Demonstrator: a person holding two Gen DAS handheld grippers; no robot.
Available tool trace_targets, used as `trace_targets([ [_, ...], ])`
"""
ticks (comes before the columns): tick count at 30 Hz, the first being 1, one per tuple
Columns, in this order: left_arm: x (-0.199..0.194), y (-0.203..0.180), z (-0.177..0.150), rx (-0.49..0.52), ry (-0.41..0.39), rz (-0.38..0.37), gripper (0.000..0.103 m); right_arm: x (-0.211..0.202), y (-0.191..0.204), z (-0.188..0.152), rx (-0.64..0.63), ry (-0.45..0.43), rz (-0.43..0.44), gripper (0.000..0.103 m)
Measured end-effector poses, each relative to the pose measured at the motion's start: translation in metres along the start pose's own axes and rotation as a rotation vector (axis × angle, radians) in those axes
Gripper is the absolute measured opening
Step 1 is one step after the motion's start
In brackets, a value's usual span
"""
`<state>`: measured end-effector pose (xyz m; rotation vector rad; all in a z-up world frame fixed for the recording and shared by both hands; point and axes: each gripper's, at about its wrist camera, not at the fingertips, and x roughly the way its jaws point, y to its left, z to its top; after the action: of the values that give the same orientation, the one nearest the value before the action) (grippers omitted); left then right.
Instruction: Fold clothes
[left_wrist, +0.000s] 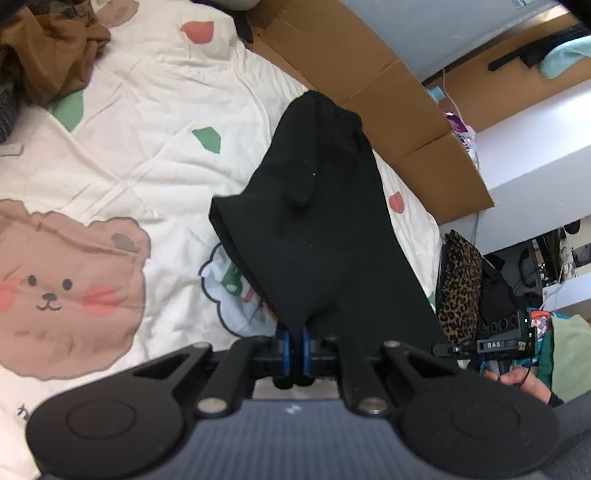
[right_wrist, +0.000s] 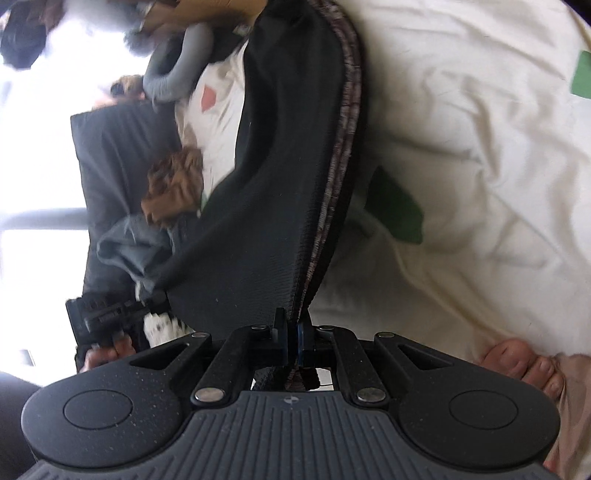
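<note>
Left gripper (left_wrist: 295, 341) is pinched tight on a corner of the black garment (left_wrist: 325, 229), which hangs above the bear-print quilt (left_wrist: 147, 147). Right gripper (right_wrist: 294, 341) is clamped on the same garment's edge (right_wrist: 280, 184), quilt (right_wrist: 461, 147) to the right.

Right gripper (right_wrist: 293, 341) is clamping the black garment (right_wrist: 280, 192), jaws pressed together on its edge with cloth pinched between the blue pads (right_wrist: 303, 341). Garment is running up and away from the fingers, a grey-brown knit band (right_wrist: 345, 110) showing along its right edge. White quilt (right_wrist: 472, 140) with green patches (right_wrist: 397, 210) is lying under and right of it. Bare toes (right_wrist: 524, 363) are showing at lower right on the quilt edge. Other gripper (right_wrist: 107, 317), held by a hand (right_wrist: 107, 356), is sitting at lower left beside the garment's lower edge. Brown cloth (right_wrist: 173, 184) and grey cloth (right_wrist: 129, 247) are piling up left; background blurred.
</note>
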<state>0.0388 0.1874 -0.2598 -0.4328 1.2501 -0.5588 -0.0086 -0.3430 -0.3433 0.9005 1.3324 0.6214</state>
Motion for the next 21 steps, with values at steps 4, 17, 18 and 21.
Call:
trace_targets([
  [4,-0.005,0.009,-0.010,-0.017,0.001,0.003,0.007,0.000,0.003,-0.008,-0.010,0.030,-0.021,0.002],
  [17,0.052,0.056,-0.073,-0.139,0.120,0.019,0.007,0.011,-0.018,-0.037,0.009,0.100,-0.121,0.002],
  [18,0.056,0.061,-0.076,-0.154,0.125,0.017,0.007,0.013,-0.020,-0.039,0.010,0.105,-0.134,0.002],
  [21,0.070,0.069,-0.081,-0.167,0.143,0.021,0.007,0.019,-0.028,-0.040,0.015,0.116,-0.167,0.002],
])
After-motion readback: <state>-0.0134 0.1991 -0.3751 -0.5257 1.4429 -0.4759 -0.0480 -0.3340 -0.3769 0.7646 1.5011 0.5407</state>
